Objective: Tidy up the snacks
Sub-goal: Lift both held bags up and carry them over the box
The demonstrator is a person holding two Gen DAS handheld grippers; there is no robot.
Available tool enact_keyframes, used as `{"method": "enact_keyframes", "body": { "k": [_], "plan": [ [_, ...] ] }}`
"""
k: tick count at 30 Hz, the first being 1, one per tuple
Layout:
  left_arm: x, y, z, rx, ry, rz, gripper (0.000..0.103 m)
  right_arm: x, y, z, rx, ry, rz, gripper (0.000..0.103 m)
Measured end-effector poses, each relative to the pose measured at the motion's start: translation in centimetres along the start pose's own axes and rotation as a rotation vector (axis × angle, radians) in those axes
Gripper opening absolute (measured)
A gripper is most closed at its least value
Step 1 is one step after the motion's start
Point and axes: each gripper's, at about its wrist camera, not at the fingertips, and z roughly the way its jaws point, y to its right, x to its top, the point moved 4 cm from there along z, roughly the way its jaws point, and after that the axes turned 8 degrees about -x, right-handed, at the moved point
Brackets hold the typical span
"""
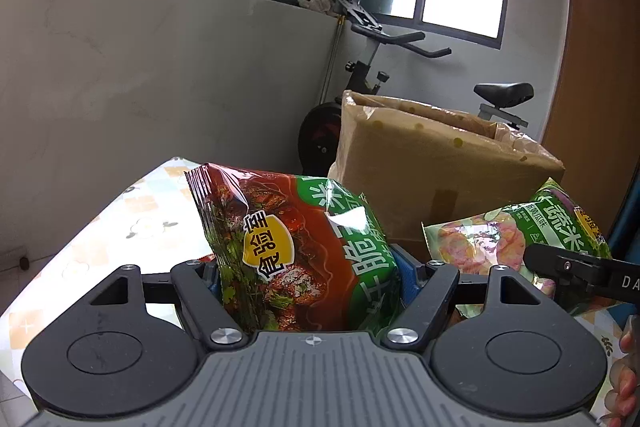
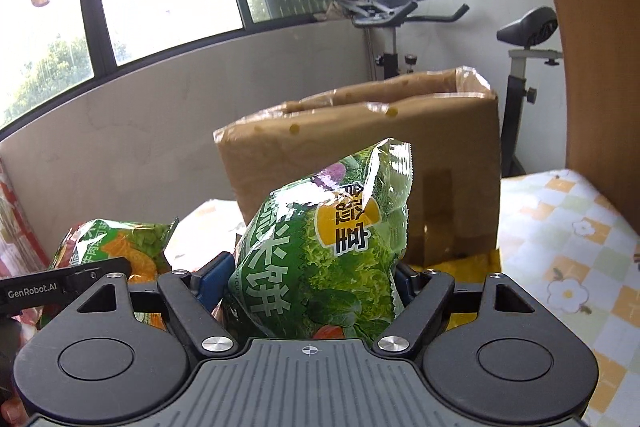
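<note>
1. Step in hand: both tools carry a snack toward the cardboard box [image 2: 360, 163]. The left tool [image 1: 308, 279] pinches a red-and-green snack bag [image 1: 296, 251] between its blue pads; the right tool [image 2: 312, 279] pinches a green vegetable-cracker bag [image 2: 324, 255] in the same way. Both bags appear lifted clear of the worktop [image 2: 568, 247], which is covered by a flowered cloth.
2. Target: the cardboard box stands open-topped at the far end of the worktop, beyond both bags, with its plastic liner folded over the rim.
3. Next move, as judged: each bag must rise above the box rim, travel over the opening and be released, probably one tool at a time to avoid a collision.
4. Remaining item: in the right wrist view, an orange-and-green snack bag [image 2: 120, 251] sits low on the left, behind the left tool's finger.
5. Hidden or unclear: the box interior cannot be seen; the fingertips are covered by the bags; whether the orange-and-green bag is a third bag cannot be told.
</note>
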Motion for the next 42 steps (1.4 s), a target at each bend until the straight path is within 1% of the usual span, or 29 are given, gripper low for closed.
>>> {"method": "enact_keyframes", "body": {
  "k": [4,6,9,16,21,26,30,33,36,39,42],
  "plan": [
    [1.7,1.2,0.1,-0.008,-0.001,0.011,0.077,2.3,0.6,-1.0,0.006,0.042,0.001,0.075],
    [2.7,2.0,-0.4,-0.017,0.026,0.014,0.077,3.9,0.8,-2.0,0.017,0.083,-0.013,0.075],
    [4.1,3.4,-1.5,-0.045,0.080,0.035,0.078,6.2,0.9,-3.2,0.015,0.128,-0.075,0.075],
    [6.9,5.5,-2.1,-0.097,0.127,0.084,0.078,10.4,1.7,-3.9,0.026,0.195,-0.094,0.075],
    [7.8,5.8,-1.9,-0.111,0.145,0.099,0.078,11.9,2.5,-3.2,0.039,0.205,-0.080,0.075],
    [7.4,5.4,-0.6,-0.117,0.126,0.083,0.078,12.5,3.5,-2.3,0.038,0.214,-0.075,0.075],
    [8.3,5.1,0.5,-0.119,0.124,0.077,0.078,13.6,4.4,-2.0,0.030,0.247,-0.059,0.075],
    [9.5,5.0,1.4,-0.116,0.137,0.080,0.078,15.0,5.2,-1.2,0.008,0.271,-0.057,0.075],
    [10.8,5.3,2.4,-0.115,0.163,0.094,0.078,16.4,5.7,0.2,-0.026,0.303,-0.081,0.075],
    [12.2,6.1,4.1,-0.104,0.177,0.132,0.078,18.0,5.8,2.3,-0.074,0.332,-0.131,0.075],
    [13.5,7.2,6.3,-0.096,0.178,0.177,0.078,19.2,5.4,5.1,-0.143,0.354,-0.209,0.075]
  ]
}}
